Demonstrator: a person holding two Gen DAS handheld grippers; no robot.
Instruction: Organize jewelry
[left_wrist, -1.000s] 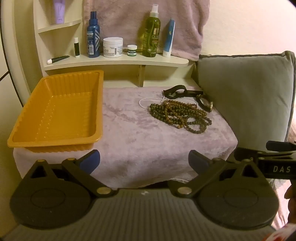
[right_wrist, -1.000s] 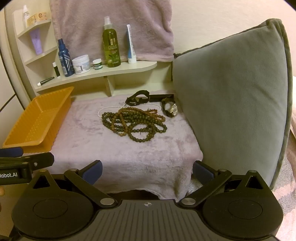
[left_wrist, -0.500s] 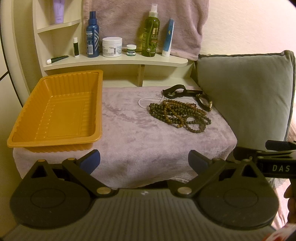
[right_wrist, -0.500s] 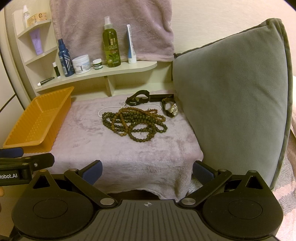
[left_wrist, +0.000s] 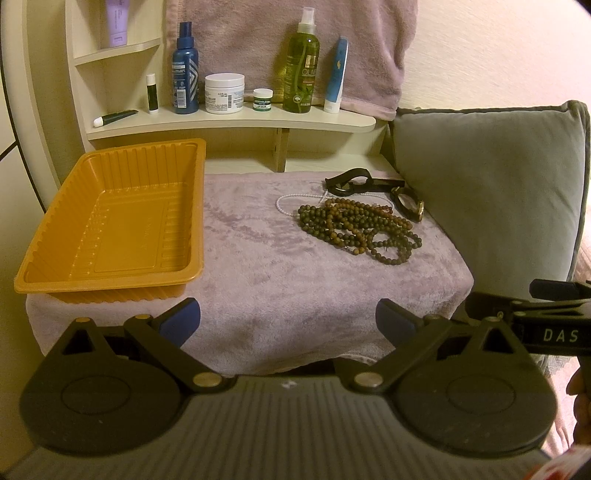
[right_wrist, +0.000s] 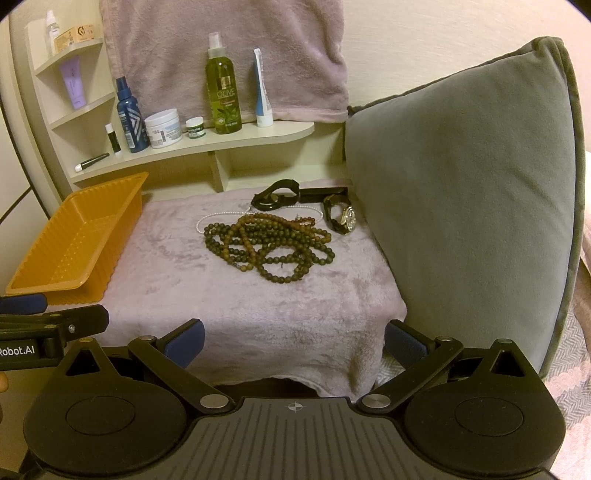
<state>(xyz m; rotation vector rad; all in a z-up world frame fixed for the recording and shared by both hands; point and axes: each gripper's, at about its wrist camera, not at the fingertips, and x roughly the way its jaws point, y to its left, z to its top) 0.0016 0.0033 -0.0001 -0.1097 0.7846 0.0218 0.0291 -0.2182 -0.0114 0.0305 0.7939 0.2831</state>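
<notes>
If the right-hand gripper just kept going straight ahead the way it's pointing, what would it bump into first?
Probably the pile of wooden bead necklaces on the plush cloth. The open right gripper points at that pile, with only bare cloth between. Depth is hard to judge here.

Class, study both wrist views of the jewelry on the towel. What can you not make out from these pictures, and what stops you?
- Pearl strand: its far part runs under the bead necklaces in both views.
- Watch: dial too small to read.
- Green bottle: fine label print too small.
- How many bead strands: tangled, cannot count.
</notes>
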